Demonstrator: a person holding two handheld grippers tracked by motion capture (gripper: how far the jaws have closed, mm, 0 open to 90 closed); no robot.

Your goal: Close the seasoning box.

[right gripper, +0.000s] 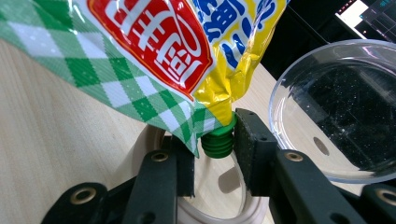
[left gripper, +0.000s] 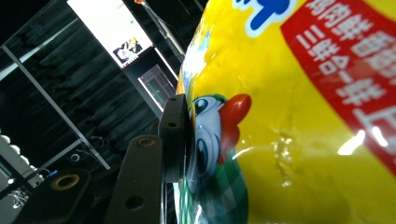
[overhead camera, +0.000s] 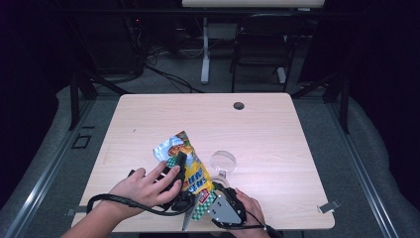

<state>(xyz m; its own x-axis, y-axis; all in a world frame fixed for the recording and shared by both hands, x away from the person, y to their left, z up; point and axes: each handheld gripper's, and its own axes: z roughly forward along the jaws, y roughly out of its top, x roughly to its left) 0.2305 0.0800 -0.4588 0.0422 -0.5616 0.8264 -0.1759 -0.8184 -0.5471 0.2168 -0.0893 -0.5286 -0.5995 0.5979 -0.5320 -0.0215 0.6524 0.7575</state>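
Right gripper view first: we see the sauce pouch (right gripper: 154,51), yellow foil with a red label and green check at the bottom, hanging spout-down, its green screw cap (right gripper: 217,140) sitting between the right gripper's (right gripper: 215,154) two black pads. The pad at 3 o'clock of the cap touches it; the pad at 9 o'clock looks just beside it, with the pouch corner overlapping, so we read this as a pinch on the cap but can't be fully sure of contact on that side.

Left gripper view: the left gripper (left gripper: 187,135) has one pad flat against the pouch body, denting the film; the other pad is hidden behind the pouch, so we call it clamped on the body.

High view: the pouch (overhead camera: 190,166) is held tilted above the near-middle of the wooden table (overhead camera: 277,139), left hand (overhead camera: 146,186) at its 8 o'clock, right hand (overhead camera: 250,206) at its 5 o'clock. The clear glass bowl (overhead camera: 223,161) sits at 3 o'clock of the pouch, close by.

Handling, our judgement: the pouch is soft, glossy, slippery, and part-full, so it sags and shifts. The body grip should stay mid-pouch and gentle, or sauce squirts once open. The cap is the only stiff part, ribbed, good for twisting. The bowl is fragile and light, easy to knock.
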